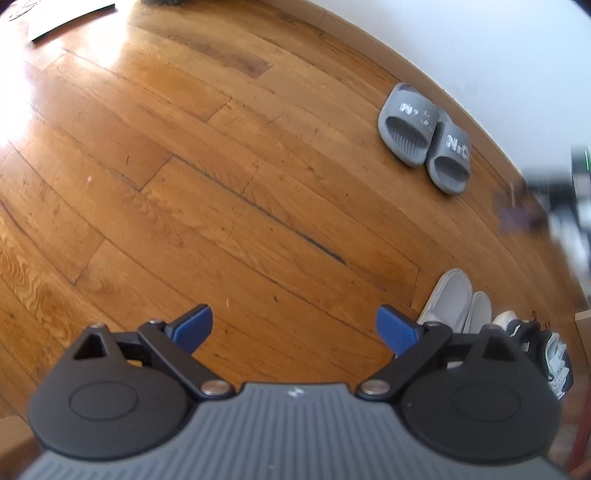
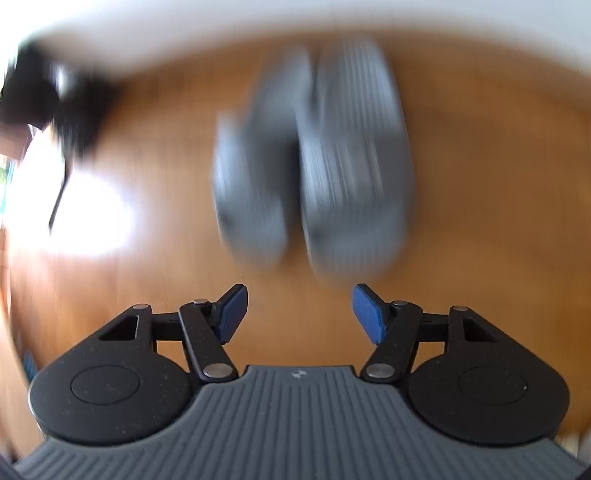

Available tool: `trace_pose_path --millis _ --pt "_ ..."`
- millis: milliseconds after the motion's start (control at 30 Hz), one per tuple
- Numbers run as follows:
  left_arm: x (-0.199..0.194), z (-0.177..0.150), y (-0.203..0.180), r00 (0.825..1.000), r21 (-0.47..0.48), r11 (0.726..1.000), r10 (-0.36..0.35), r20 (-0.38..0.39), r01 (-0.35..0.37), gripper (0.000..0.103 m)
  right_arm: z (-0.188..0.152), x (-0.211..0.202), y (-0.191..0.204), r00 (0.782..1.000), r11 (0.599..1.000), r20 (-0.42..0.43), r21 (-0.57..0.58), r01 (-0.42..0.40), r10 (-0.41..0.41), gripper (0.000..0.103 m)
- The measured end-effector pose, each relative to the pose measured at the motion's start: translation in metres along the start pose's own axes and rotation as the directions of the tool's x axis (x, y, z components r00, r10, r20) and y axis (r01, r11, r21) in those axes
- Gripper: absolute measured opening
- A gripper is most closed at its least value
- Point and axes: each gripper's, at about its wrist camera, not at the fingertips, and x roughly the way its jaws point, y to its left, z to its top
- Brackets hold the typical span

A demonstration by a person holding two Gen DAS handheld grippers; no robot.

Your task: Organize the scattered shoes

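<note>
Left wrist view first: the left gripper hangs over bare wooden floor, its blue pads spread wide with nothing but planks between them. Against the white wall a pair of grey slides sits side by side, touching, toes toward the wall and heels toward the room. Nearer the camera on the right, two light grey slip-on shoes lie together, and just beside them dark sneakers with white soles run to the frame's edge. A blurred dark shape smears across the right edge; I can't make out what it is. A flat white sheet with a dark edge lies on the floor far off at top left. Right wrist view: everything beyond the tool is streaked with motion blur. The right gripper shows its blue pads parted, holding nothing, bare floor between them. Ahead of its fingers, apart from them, the grey slides appear as two smeared grey forms lying close together on the floor, near the wall. A dark blurred mass sits at upper left beside a bright patch of glare on the boards.
</note>
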Motion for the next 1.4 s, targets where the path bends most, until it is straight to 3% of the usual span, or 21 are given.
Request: trace_pose_path --millis 67,133,233,300,500,567,600,633,767,867,1000,1167,1400 --pt "0.003 -0.002 -0.006 1.000 0.008 1.000 -0.002 -0.012 0.002 0.096 -0.056 0.023 -0.026 0.989 0.997 -0.150 0.078 0.001 0.010 0.064" --pt "0.006 -0.004 -0.014 1.000 0.016 1.000 -0.012 -0.022 0.013 0.096 -0.110 0.045 -0.054 0.961 0.983 -0.261 0.182 -0.040 0.087 0.063" --pt "0.010 -0.008 -0.027 0.999 0.037 0.999 -0.036 -0.036 0.037 0.096 -0.147 0.065 -0.077 0.922 0.944 -0.311 0.300 -0.136 0.232 0.064" --pt "0.011 -0.010 -0.033 0.998 0.056 0.997 -0.043 -0.040 0.045 0.096 -0.161 0.074 -0.082 0.908 0.936 -0.340 0.326 -0.131 0.245 0.071" --pt "0.014 -0.015 -0.033 0.998 0.060 0.997 -0.039 -0.044 0.042 0.096 -0.164 0.081 -0.075 0.910 0.954 -0.367 0.289 -0.085 0.192 0.070" --pt "0.016 -0.014 -0.028 0.998 0.037 0.999 -0.032 -0.046 0.034 0.096 -0.161 0.086 -0.075 0.918 0.952 -0.364 0.302 -0.042 0.156 0.063" --pt "0.017 -0.014 -0.027 0.998 0.030 0.999 -0.031 -0.047 0.033 0.096 -0.160 0.087 -0.073 0.922 0.959 -0.367 0.285 -0.014 0.122 0.050" --pt "0.018 -0.014 -0.026 0.998 0.024 0.999 -0.031 -0.049 0.032 0.096 -0.161 0.088 -0.071 0.927 0.968 -0.365 0.249 0.010 0.084 0.021" --pt "0.022 -0.011 -0.025 0.998 0.017 1.000 -0.024 -0.056 0.025 0.096 -0.169 0.079 -0.052 0.948 0.994 -0.319 0.095 0.055 -0.022 0.018" --pt "0.027 -0.009 -0.027 0.998 0.017 1.000 -0.023 -0.064 0.024 0.096 -0.173 0.062 -0.041 0.962 0.997 -0.267 0.039 0.065 -0.052 0.016" --pt "0.030 -0.009 -0.031 0.997 0.034 0.999 -0.022 -0.069 0.025 0.096 -0.142 0.010 -0.046 0.989 0.999 -0.149 0.054 -0.008 0.016 0.014" --pt "0.038 -0.004 -0.038 0.997 0.047 0.999 -0.020 -0.079 0.023 0.097 -0.073 -0.071 -0.071 0.998 0.998 0.062 0.055 0.009 -0.013 0.010" --pt "0.053 0.001 -0.046 0.994 0.060 0.998 0.000 -0.111 0.007 0.097 0.048 -0.105 -0.125 0.986 0.986 0.119 0.127 0.105 -0.120 0.008"
